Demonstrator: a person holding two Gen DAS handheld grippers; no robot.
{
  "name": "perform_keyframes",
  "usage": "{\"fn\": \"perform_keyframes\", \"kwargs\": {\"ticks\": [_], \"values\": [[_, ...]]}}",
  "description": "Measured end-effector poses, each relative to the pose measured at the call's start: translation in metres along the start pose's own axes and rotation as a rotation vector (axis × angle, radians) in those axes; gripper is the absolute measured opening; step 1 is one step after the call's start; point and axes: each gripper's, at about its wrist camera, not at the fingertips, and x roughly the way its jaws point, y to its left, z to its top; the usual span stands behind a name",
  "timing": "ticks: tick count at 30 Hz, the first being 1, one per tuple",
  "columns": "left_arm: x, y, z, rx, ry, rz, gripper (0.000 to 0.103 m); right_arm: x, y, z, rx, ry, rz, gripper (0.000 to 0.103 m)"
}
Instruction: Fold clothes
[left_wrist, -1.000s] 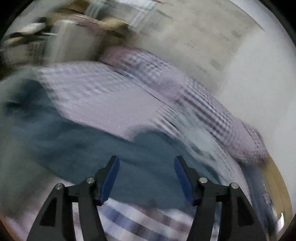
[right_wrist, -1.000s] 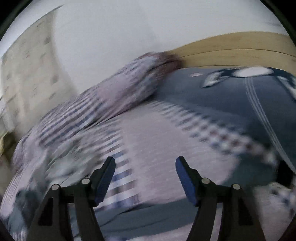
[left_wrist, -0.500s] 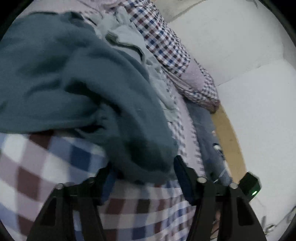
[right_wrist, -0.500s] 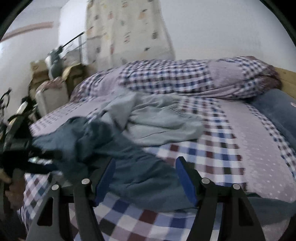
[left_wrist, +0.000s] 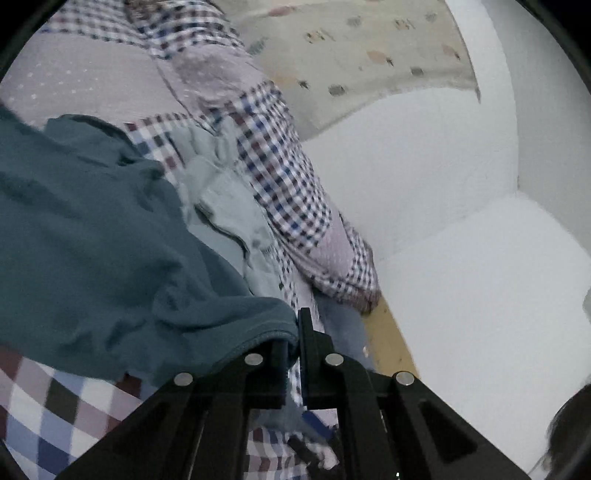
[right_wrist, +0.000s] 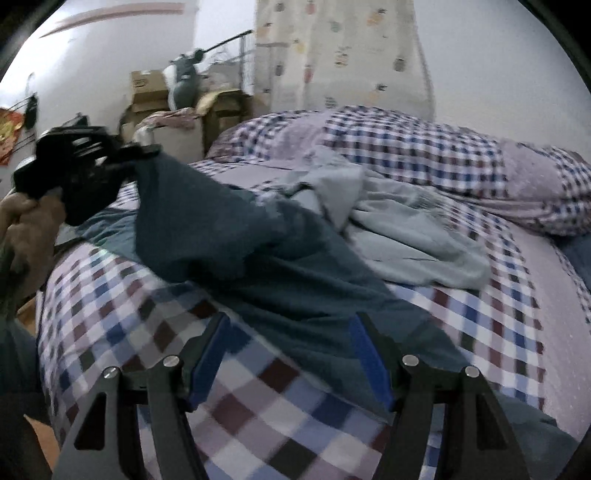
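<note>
On the checked bed (right_wrist: 258, 398), a teal garment (right_wrist: 295, 273) was pinched at its hem by the left gripper (left_wrist: 293, 350), seemingly lifted, while the right gripper (right_wrist: 291, 354), spread wide, was best closed on the near edge.

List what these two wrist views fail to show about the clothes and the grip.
- Dark teal fleece garment: type unclear; bunched, cut off by left view's edge.
- Pale grey-blue crumpled garment: partly under the teal one.
- Left tongs: pads hidden by fabric.
- Right tongs: open.
</note>
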Motion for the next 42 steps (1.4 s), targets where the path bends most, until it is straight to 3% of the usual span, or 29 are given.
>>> {"fn": "perform_keyframes", "kwargs": {"ticks": [4, 14, 22, 25, 27, 30, 32, 34, 38, 42], "values": [[-0.005, 0.011, 0.000, -0.033, 0.008, -0.029, 0.003, 0.009, 0.023, -0.003, -0.047, 0.015, 0.039, 0.071], [0.047, -0.016, -0.027, 0.034, 0.241, -0.102, 0.003, 0.006, 0.072, 0.005, -0.090, -0.058, 0.116, 0.069], [0.063, -0.020, -0.052, 0.029, 0.343, -0.122, 0.003, 0.019, 0.100, 0.007, -0.127, -0.051, 0.030, 0.063], [0.068, -0.023, -0.057, 0.030, 0.371, -0.139, 0.004, 0.023, 0.085, 0.010, -0.088, -0.044, -0.023, 0.047], [0.069, -0.025, -0.060, 0.046, 0.387, -0.135, 0.005, 0.026, 0.074, 0.012, -0.059, -0.039, -0.058, 0.010], [0.062, -0.028, -0.057, 0.103, 0.363, -0.071, 0.016, 0.025, 0.052, 0.017, -0.005, -0.044, -0.107, 0.008], [0.053, -0.031, -0.052, 0.164, 0.308, 0.000, 0.046, 0.013, 0.025, 0.024, 0.063, -0.072, -0.129, 0.007], [0.042, -0.039, -0.049, 0.255, 0.239, 0.083, 0.056, 0.001, 0.000, 0.029, 0.135, -0.102, -0.146, 0.007], [0.032, -0.063, -0.055, 0.465, 0.176, 0.198, 0.066, -0.015, -0.033, 0.035, 0.227, -0.141, -0.145, 0.007], [0.039, -0.088, -0.084, 0.745, 0.193, 0.316, 0.067, -0.023, -0.038, 0.038, 0.225, -0.156, -0.120, 0.007]]}}
